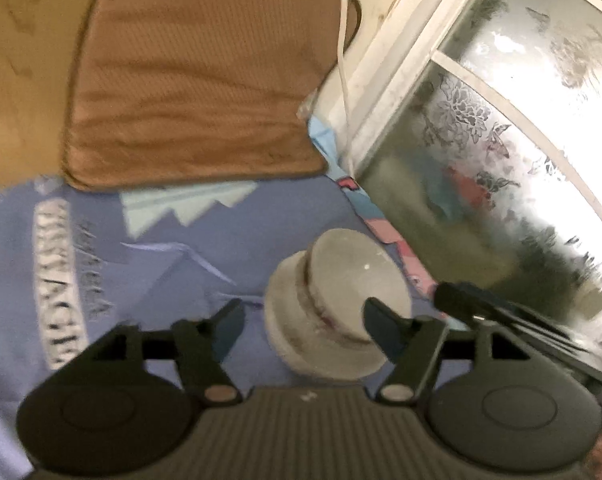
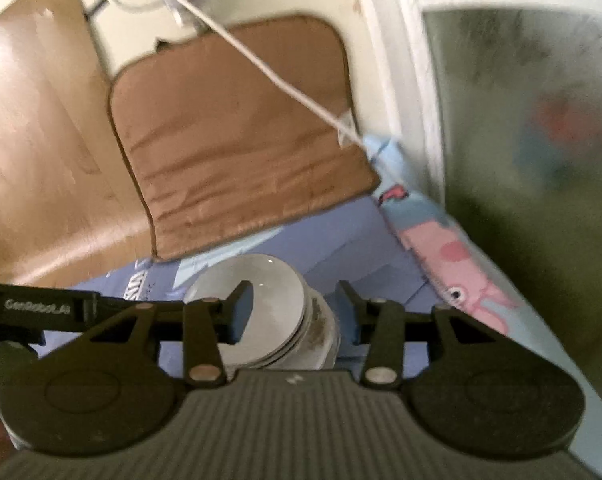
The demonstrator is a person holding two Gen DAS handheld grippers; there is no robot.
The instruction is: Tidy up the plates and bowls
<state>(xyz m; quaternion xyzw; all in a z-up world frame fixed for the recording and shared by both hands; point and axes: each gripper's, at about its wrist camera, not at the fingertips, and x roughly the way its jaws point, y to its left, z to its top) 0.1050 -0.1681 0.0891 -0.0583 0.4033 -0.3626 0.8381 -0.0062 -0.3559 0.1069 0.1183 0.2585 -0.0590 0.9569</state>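
Stack of white plates and bowls sits on the blue printed sheet, near the frosted glass door. Left gripper and right gripper both released, jaws spread, nothing held. Judged ceramic: stiff, heavy stacked, glaze slippery, chips easily; take hold at the rims. Sheet looks soft, uneven. Brown mat and wood floor beyond.

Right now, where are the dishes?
The dishes sit stacked on the blue sheet, low centre in both views, near the glass door, below the brown mat.
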